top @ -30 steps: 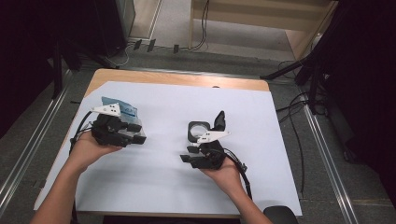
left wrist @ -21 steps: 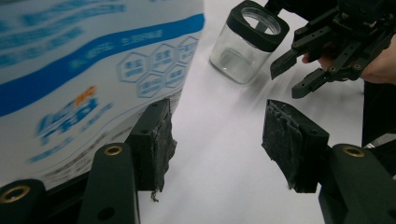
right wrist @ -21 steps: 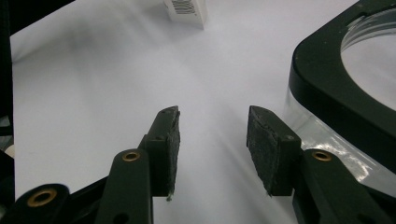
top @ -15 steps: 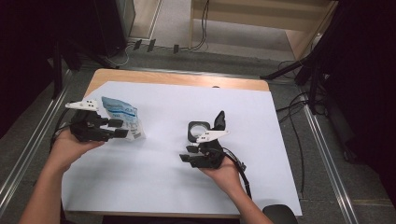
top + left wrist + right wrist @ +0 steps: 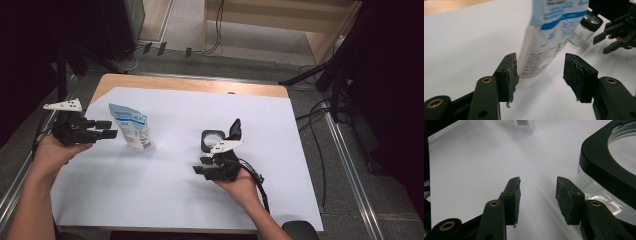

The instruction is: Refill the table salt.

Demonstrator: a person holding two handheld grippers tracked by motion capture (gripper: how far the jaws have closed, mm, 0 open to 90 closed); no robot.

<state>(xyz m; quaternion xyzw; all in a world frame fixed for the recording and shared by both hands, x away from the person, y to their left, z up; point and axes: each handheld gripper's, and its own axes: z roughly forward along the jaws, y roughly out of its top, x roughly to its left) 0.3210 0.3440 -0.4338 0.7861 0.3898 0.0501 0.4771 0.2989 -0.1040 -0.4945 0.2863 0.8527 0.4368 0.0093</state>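
Keeps the left claw [image 5: 106, 129] level near the left edge of the desk [image 5: 190, 86], about half open after narrowing a little just now, gripping nothing, aimed at the pouch [image 5: 131, 127] just ahead of its pads; probably lined up to pinch the pouch's narrow lower end. Leaves that pouch standing at a lean on the desk, well apart from the jar [image 5: 212, 140], likely so as to be taken cleanly. Rests the right claw [image 5: 200, 165] low beside the open jar, partly open and empty, seemingly waiting to steady it.
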